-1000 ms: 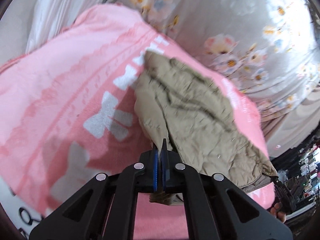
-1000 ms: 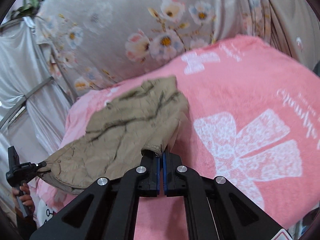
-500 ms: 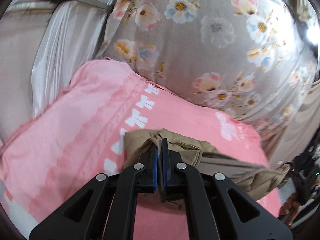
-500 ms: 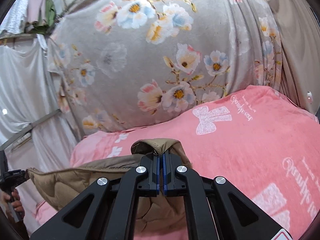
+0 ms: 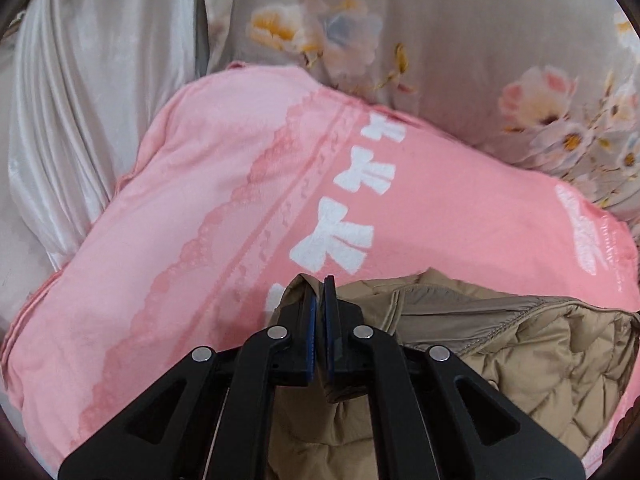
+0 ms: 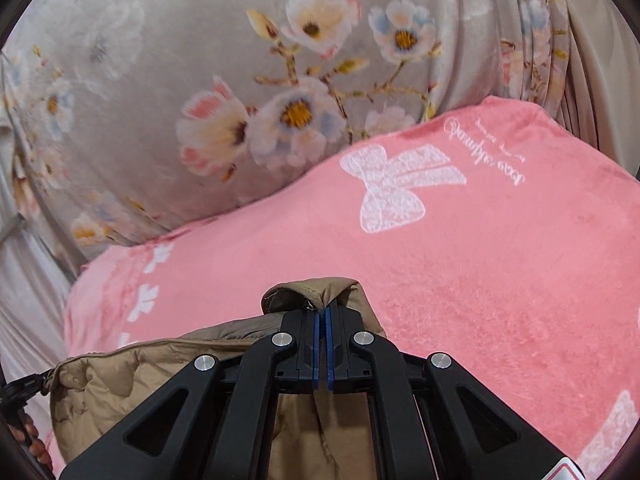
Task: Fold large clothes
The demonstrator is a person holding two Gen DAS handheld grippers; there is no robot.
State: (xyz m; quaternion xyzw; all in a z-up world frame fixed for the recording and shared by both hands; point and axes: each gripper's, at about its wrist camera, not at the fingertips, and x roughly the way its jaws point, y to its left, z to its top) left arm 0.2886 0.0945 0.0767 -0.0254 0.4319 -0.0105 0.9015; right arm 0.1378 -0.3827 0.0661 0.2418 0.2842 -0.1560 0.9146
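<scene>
Now the left gripper [image 5: 319,284] pinches the tan puffy coat [image 5: 540,356]; the right gripper [image 6: 322,312] pinches it too, over the pink blanket [image 6: 480,260].

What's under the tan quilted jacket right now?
The pink bow-print blanket lies beneath the tan quilted jacket, showing around it in both wrist views. Whatever lies directly under the jacket's bulk is covered.

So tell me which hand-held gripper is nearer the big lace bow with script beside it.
Right. The right hand-held gripper faces that lace bow just ahead; from the left hand-held gripper, it lies far off right.
</scene>
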